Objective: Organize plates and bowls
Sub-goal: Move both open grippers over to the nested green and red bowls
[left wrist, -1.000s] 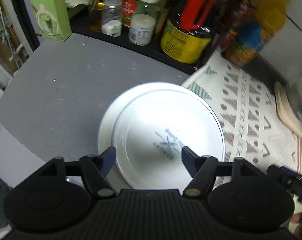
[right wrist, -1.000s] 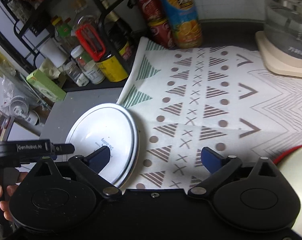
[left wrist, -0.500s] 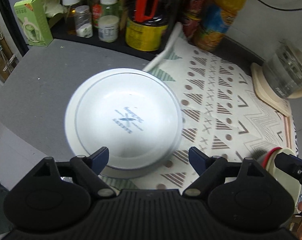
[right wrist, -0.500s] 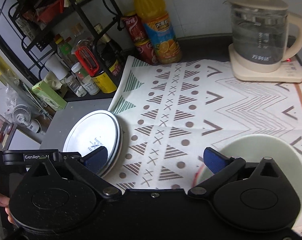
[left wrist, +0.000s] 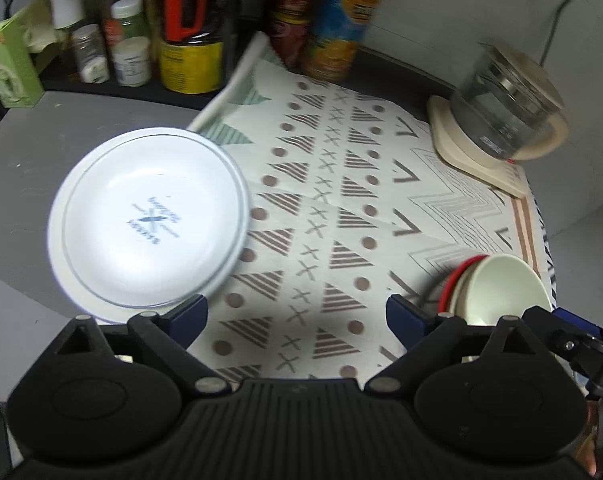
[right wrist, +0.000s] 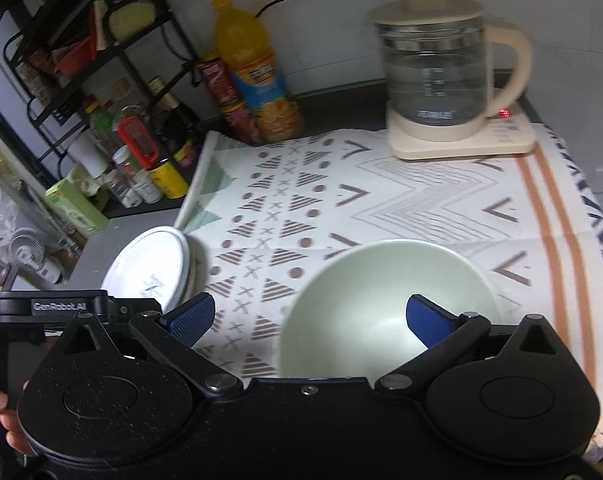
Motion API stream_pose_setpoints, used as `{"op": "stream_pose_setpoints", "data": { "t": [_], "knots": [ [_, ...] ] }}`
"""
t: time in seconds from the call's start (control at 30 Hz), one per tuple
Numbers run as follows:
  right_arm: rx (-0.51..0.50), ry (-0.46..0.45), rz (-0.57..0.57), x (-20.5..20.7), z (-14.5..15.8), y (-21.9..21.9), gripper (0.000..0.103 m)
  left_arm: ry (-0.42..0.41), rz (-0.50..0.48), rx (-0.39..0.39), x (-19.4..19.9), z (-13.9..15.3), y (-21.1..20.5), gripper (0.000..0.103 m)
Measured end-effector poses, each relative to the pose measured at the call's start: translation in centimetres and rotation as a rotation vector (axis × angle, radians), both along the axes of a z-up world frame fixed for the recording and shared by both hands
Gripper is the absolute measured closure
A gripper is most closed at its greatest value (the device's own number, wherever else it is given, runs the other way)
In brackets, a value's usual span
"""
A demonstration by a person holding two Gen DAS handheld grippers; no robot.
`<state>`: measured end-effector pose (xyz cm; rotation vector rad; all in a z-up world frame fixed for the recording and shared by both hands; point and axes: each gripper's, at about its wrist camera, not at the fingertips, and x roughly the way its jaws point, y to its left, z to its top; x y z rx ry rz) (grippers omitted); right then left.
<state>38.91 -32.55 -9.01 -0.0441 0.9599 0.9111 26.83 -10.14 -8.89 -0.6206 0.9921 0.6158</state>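
left claw point(left wrist: 297, 316) spread, jaws just opening, empty | right claw point(right wrist: 311, 316) spread over green bowl point(right wrist: 385, 304) | white plates point(left wrist: 149, 220) stacked left of bowl | risk: finger clips rim, bowl skids on cloth point(right wrist: 421, 208)

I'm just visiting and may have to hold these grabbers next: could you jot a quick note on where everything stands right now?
Left gripper: open, its jaws have just been opening, nothing between them.
Right gripper: open, empty, poised over the pale green bowl, one finger above its inside.
White plates: stacked upside down at the left edge of the patterned cloth, partly on the grey counter.
Bowls: the green one seems nested on a red-rimmed one, near the cloth's right edge.
Done: plates stacked.
Left: probably the bowls.
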Motion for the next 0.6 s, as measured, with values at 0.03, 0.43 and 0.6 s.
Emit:
{"op": "stream_pose_setpoints", "data": {
  "t": [0.03, 0.43, 0.6],
  "knots": [
    [-0.001, -0.002, -0.010, 0.1, -0.1, -0.5, 0.000, -0.004, -0.010, -0.001, 0.3, 0.0, -0.3, 0.007],
    [-0.039, -0.002, -0.151, 1.7, -1.5, -5.1, 0.000, -0.015, -0.134, -0.039, 4.8, -0.5, -3.4, 0.007],
    [-0.058, 0.037, -0.199, 2.2, -2.9, -6.6, 0.000, -0.004, -0.185, -0.065, 6.3, -1.5, -4.5, 0.007]
  ]
}}
